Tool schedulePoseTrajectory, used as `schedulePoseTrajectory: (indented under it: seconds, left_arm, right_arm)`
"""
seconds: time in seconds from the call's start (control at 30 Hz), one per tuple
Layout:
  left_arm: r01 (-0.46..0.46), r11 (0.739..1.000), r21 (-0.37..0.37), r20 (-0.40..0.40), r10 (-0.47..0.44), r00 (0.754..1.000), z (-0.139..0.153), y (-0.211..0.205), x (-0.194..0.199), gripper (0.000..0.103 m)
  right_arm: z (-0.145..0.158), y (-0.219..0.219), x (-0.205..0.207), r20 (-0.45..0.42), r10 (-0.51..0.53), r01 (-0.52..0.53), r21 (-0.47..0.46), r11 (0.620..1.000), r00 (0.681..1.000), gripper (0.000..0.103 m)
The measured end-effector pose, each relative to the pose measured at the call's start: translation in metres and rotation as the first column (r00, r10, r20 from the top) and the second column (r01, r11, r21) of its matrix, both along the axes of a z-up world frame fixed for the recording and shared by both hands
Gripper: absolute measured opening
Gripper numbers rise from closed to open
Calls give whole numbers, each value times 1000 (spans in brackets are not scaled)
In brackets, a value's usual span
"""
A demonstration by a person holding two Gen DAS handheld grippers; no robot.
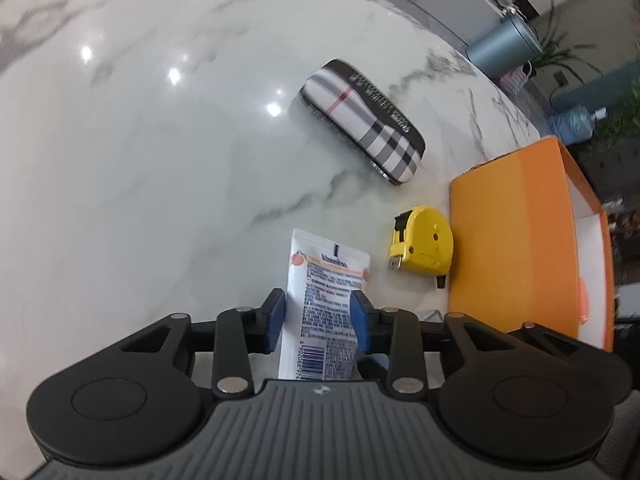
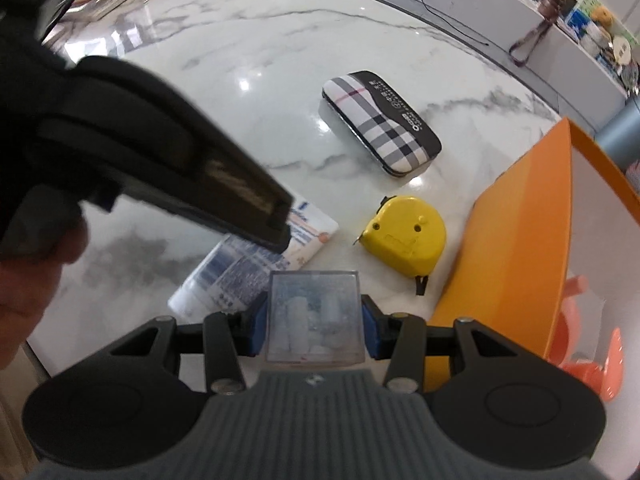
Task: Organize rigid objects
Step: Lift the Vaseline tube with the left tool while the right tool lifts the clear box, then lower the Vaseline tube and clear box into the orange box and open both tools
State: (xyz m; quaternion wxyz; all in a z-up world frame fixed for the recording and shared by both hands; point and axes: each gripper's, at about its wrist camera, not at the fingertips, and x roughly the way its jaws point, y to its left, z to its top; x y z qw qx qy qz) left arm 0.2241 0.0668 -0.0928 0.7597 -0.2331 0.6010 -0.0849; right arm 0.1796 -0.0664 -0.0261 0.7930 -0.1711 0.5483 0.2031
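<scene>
Home: marble table [image 1: 160, 160], cluttered shelf [image 2: 592, 28], houseplant [image 1: 560, 48].

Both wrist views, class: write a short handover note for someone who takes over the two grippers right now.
Left gripper: fingers on either side of the white lotion tube lying on the marble table; whether it has closed on it cannot be told.
Right gripper: shut on a small clear plastic box, held beside the orange box.
On the table: yellow tape measure next to the orange box, plaid case further out.
Done: an orange plastic item lies in the orange box.
Left: probably clear box, tube, tape measure and case go in.
</scene>
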Motion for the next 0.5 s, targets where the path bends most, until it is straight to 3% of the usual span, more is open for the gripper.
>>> schedulePoseTrajectory:
  seconds: [0.17,0.23,0.4,0.5]
  left_arm:
    - [2,999,-38,-1,-2,1000,2,5,-8,44]
    - [21,999,-42,23,-20,1000,7,2,-12,35]
    - [55,998,-8,42,-55,998,11,-3,-18,25]
    - [53,999,13,25,-53,998,3,-6,-21,26]
  right_arm:
    - [-1,2,0,2,-24,24,14,1000,1000,47]
    - [-1,3,-2,7,-22,22,13,1000,1000,47]
    - [0,3,-5,11,-9,9,22,1000,1000,47]
    - [0,3,-7,10,1,-1,23,1000,1000,47]
